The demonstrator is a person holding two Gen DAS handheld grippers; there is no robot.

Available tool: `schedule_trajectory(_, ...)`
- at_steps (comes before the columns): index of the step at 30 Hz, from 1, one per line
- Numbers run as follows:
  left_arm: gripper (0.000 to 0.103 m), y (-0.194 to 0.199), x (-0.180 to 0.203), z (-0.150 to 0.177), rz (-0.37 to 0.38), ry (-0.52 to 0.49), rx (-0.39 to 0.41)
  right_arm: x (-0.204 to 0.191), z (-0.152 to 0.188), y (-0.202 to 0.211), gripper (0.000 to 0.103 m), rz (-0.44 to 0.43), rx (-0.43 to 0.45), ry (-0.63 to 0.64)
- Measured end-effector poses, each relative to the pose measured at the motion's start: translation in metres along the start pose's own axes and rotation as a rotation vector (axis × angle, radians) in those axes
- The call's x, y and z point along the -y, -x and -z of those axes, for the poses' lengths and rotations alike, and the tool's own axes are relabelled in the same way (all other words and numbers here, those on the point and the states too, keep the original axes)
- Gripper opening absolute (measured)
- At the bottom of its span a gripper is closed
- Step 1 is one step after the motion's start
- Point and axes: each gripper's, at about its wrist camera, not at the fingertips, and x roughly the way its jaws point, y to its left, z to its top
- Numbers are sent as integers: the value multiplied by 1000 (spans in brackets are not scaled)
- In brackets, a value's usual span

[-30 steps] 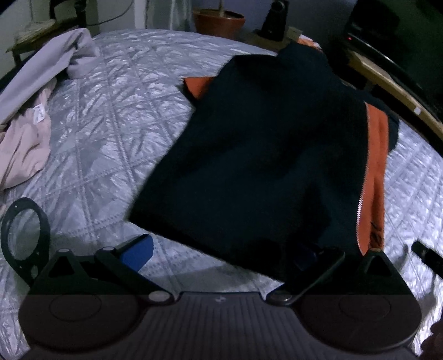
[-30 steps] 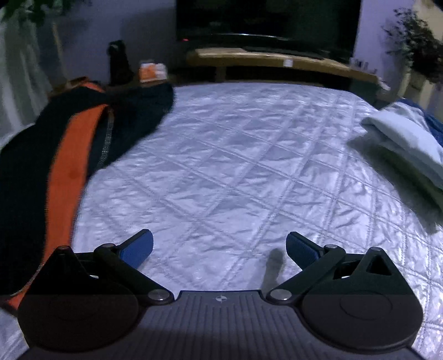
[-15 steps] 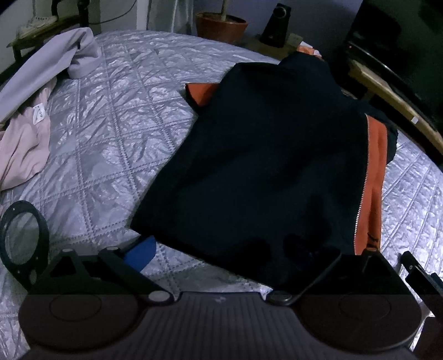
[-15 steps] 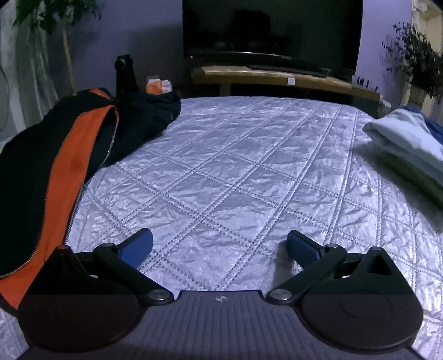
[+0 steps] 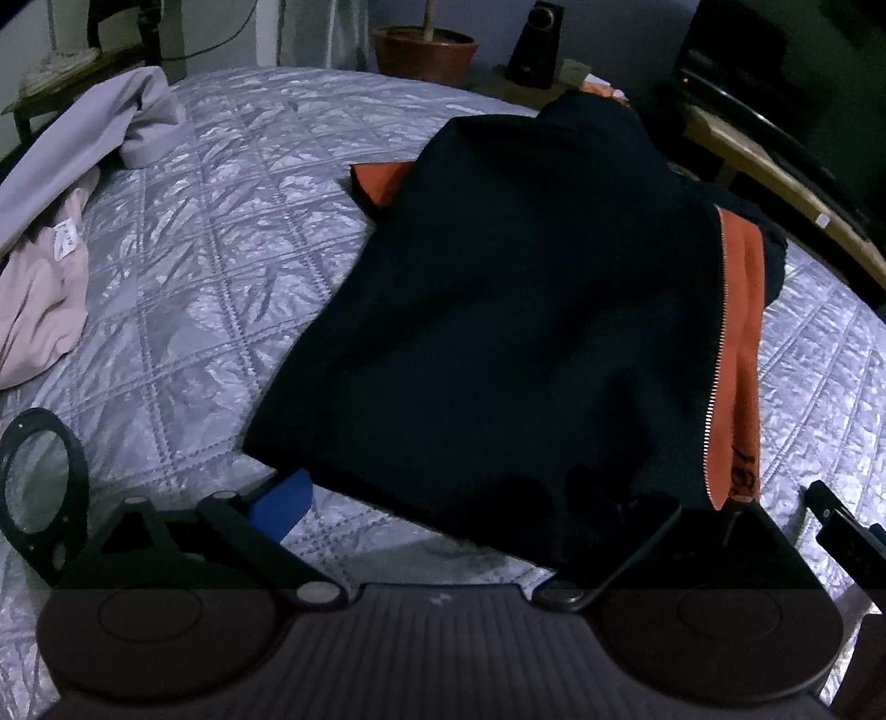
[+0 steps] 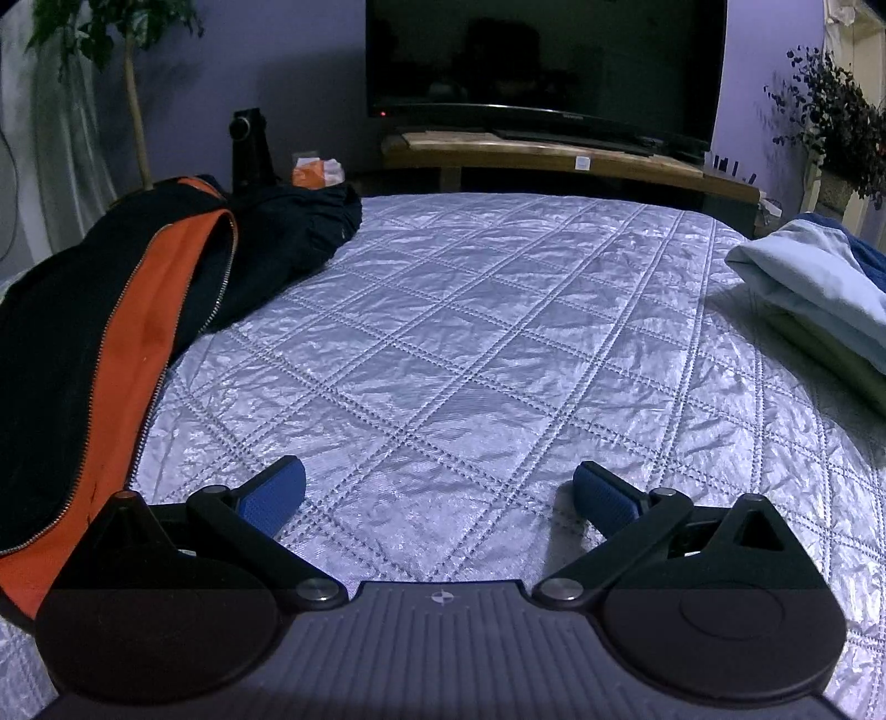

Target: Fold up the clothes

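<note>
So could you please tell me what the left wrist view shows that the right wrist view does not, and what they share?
Only the left wrist view shows the pink garment, the grey garment and the clay pot. Only the right wrist view shows the folded pale blue clothes and the whole television. Both show the dark jacket with its orange lining on the quilted bedspread.

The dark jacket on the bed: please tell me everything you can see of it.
The jacket is dark navy, of soft cloth, with orange lining and a metal zipper along its open front edge. It lies spread flat on the quilted bedspread. Its near hem covers one finger of the open left gripper.
</note>
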Motion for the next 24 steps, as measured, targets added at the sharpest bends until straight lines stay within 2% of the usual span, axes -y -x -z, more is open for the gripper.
schedule_trajectory(1, 97, 3, -1, 4, 3, -2, 1, 0, 0, 0, 103, 0, 0, 0)
schedule_trajectory(3, 97, -25, 27, -19, 7, -4, 1, 0, 0, 0, 103, 0, 0, -1)
schedule_trajectory(6, 97, -31, 28, -23, 10, 5, 1, 0, 0, 0, 103, 1, 1, -2)
schedule_trajectory(13, 97, -13, 19, -5, 13, 5, 5, 0, 0, 0, 103, 0, 1, -2)
schedule_trajectory(20, 97, -28, 41, -19, 15, 11, 6, 0, 0, 0, 103, 0, 1, -3)
schedule_trajectory(24, 97, -27, 40, -18, 19, 13, 6, 0, 0, 0, 103, 0, 1, -3)
